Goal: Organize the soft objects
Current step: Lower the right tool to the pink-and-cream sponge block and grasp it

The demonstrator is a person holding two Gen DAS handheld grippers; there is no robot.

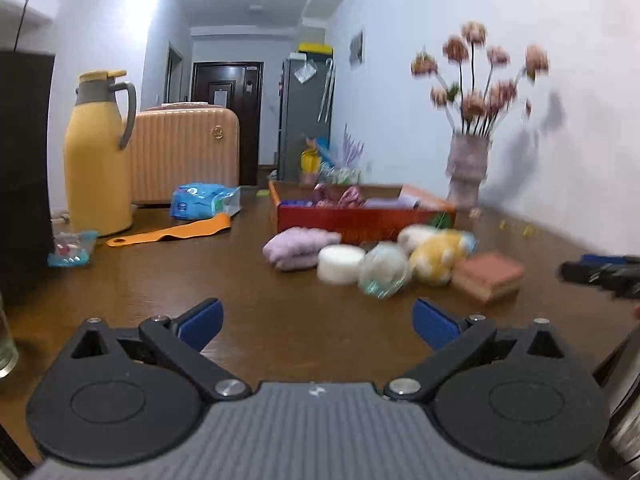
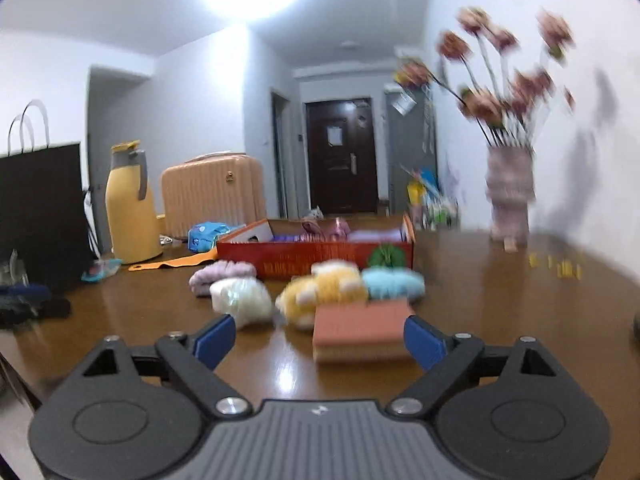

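Both your grippers, left point(image 1: 318, 322) & right point(image 2: 320, 342), gape wide w/ nothing held, flat terracotta-pink sponge block point(image 2: 360, 334) just ahead on the table — rush in, you'll likely shove it.

A brown table point(image 1: 280, 320) carries a red box point(image 1: 360, 220), a lilac towel point(image 1: 300, 246), a white puff point(image 1: 340, 264), a yellow plush point(image 2: 320, 292) (blurred), a sponge point(image 2: 360, 332), a yellow jug point(image 1: 98, 160), a vase point(image 1: 468, 168) and an orange strap point(image 1: 172, 232).
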